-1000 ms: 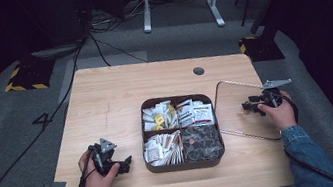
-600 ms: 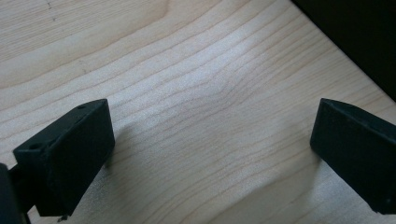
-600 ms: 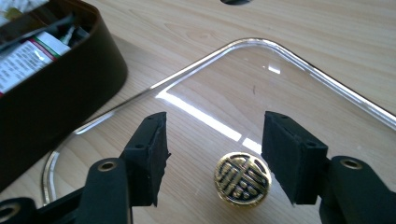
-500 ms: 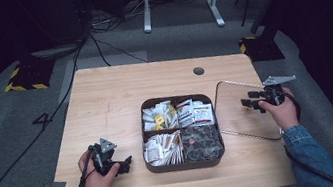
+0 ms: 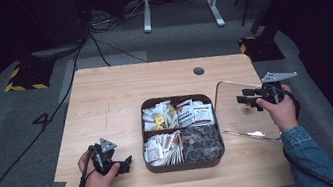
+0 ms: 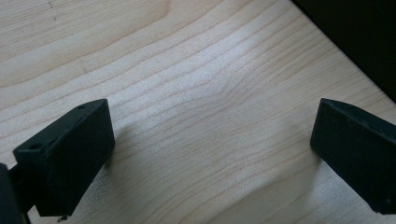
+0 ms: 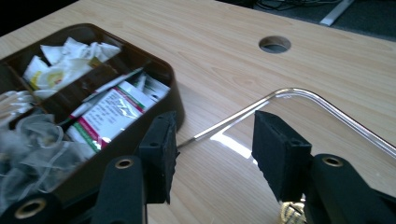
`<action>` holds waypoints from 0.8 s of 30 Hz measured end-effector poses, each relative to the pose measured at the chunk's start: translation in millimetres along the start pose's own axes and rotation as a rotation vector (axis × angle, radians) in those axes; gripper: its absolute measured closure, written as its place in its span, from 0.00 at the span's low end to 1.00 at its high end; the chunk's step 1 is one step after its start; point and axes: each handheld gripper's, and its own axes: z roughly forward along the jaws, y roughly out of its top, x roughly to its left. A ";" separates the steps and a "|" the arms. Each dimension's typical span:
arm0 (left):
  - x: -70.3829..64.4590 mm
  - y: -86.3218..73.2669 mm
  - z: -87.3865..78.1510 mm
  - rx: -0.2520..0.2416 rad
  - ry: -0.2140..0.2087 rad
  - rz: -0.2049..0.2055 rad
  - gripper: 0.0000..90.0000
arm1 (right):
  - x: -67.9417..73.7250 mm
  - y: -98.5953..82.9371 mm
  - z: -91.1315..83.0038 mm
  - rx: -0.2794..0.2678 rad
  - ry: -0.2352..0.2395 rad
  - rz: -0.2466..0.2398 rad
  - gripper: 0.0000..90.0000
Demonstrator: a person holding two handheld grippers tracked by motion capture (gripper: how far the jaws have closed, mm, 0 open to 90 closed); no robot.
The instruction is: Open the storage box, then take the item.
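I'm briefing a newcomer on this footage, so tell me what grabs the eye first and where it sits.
First comes the dark brown tray at the table's middle, its four compartments packed with white sachets, packets and tea bags. Right of it lies a clear lid flat on the wood, with the right gripper open just above it. The left gripper rests open on bare wood near the front left corner of the tray.

Lid [image 5: 243, 111] right of box [image 5: 186, 163] (touching?)

Table [image 5: 105, 103] lit from above, surroundings dark; glare on clear lid [image 7: 289, 93]; high view soft, maybe slightly blurred.
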 end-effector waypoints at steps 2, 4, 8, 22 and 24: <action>0.0 0.0 0.0 0.000 0.000 0.000 0.00 | 8.0 3.8 -2.1 -0.005 0.010 -0.006 0.58; -0.1 0.0 -0.1 0.001 0.000 0.000 0.00 | 15.3 7.6 -3.7 -0.013 0.020 -0.017 0.58; -0.1 0.1 0.0 0.001 0.001 0.000 0.00 | 25.7 13.4 -3.9 -0.019 0.036 -0.028 0.58; -0.4 -0.1 0.0 0.000 0.001 -0.002 0.00 | 86.5 38.9 20.8 -0.019 0.162 -0.093 0.47; -0.5 -0.2 -0.1 0.000 0.002 -0.005 0.00 | 96.2 41.1 25.1 -0.037 0.163 -0.094 0.47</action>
